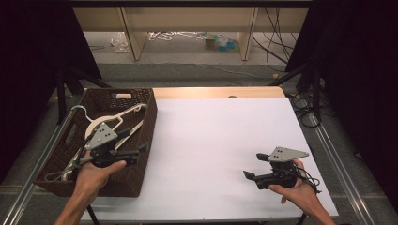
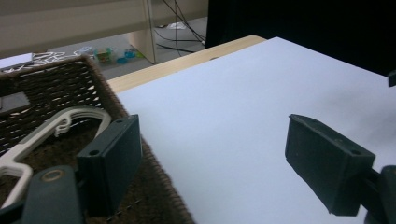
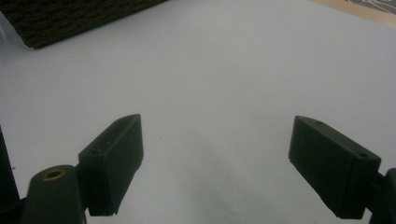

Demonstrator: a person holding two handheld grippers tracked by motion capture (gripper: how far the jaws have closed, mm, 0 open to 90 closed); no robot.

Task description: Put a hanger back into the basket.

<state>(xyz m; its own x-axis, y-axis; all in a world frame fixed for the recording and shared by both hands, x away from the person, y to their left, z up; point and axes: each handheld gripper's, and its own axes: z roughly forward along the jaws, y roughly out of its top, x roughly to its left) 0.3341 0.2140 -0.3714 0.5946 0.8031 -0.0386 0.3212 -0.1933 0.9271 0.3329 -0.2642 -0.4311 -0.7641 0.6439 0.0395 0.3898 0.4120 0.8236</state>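
Observation:
A brown woven basket stands at the table's left and holds several white clothes hangers. My left gripper hovers over the basket's near right rim, pointing right toward the sheet. Its jaws are open with nothing between them. In the left gripper view the gripper straddles the basket edge, with a white hanger lying inside. My right gripper sits low over the white sheet at the near right, open and empty. In the right gripper view, bare sheet shows between this gripper's jaws.
A white sheet covers most of the wooden table. The basket corner shows at the far left in the right gripper view. Beyond the table are a low shelf unit, floor clutter and cables. Dark curtains flank both sides.

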